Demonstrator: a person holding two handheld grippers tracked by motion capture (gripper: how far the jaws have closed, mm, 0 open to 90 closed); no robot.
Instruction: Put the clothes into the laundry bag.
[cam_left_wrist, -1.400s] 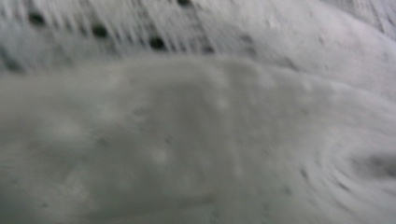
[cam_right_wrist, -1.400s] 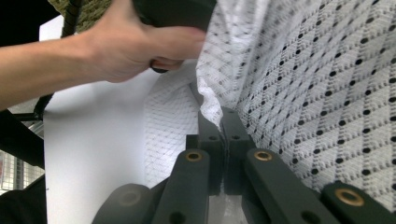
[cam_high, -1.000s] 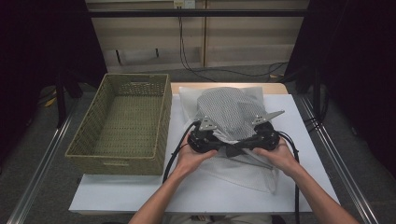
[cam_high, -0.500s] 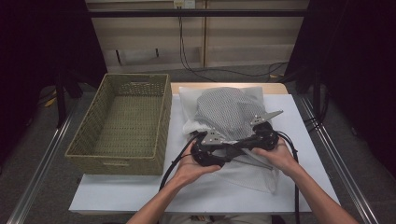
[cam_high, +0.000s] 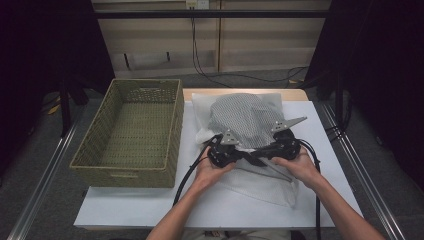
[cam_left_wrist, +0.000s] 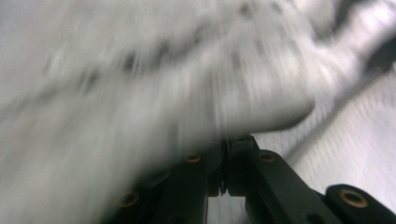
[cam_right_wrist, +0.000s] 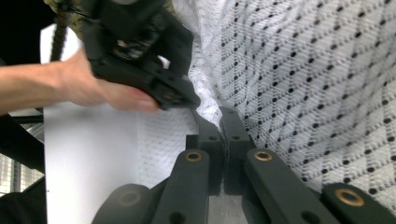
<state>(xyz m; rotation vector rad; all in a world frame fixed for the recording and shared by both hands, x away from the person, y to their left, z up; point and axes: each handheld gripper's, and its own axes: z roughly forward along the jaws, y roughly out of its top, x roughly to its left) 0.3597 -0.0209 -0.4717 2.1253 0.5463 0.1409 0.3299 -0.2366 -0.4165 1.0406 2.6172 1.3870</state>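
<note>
Right gripper view: the right gripper (cam_right_wrist: 224, 122) is clamped tight on the edge of the white mesh cloth (cam_right_wrist: 317, 84), with the left gripper (cam_high: 226, 152) pinching the same cloth just beside it. Bare table (cam_high: 165, 205) sits near; the wicker basket (cam_high: 135, 127) is off left.

My left gripper (cam_high: 226, 151) and right gripper (cam_high: 286, 143) met over the white dotted cloth (cam_high: 245, 117), the wicker basket (cam_high: 131, 127) at nine o'clock.
</note>
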